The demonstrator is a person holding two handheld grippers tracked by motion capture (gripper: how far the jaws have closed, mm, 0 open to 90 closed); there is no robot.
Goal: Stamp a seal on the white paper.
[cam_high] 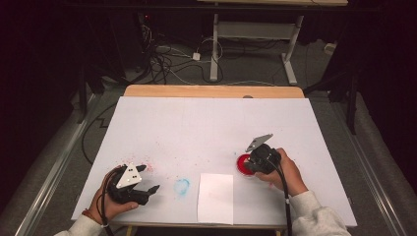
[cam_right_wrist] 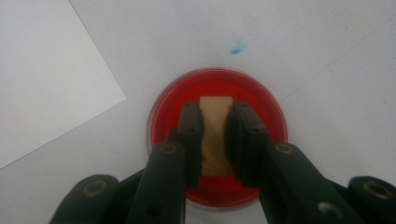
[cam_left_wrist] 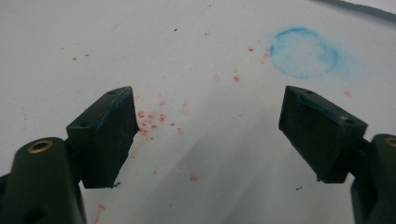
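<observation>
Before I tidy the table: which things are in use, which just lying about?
In use:
right gripper, shut on tan wooden stamp block
round red ink pad
blank white paper sheet

Lying about:
blue ring smudge
red ink specks
open left gripper

Far half of table point(cam_high: 211, 113): bare, free passage left to right. Near centre: white sheet point(cam_high: 215, 197) lying flat, blue ring smudge point(cam_high: 181, 187) just left of it, neither blocking. Near right: red dish point(cam_high: 243, 164) under right gripper point(cam_high: 256, 164). Near left: left gripper point(cam_high: 147, 183), open gap betw. jaws.
</observation>
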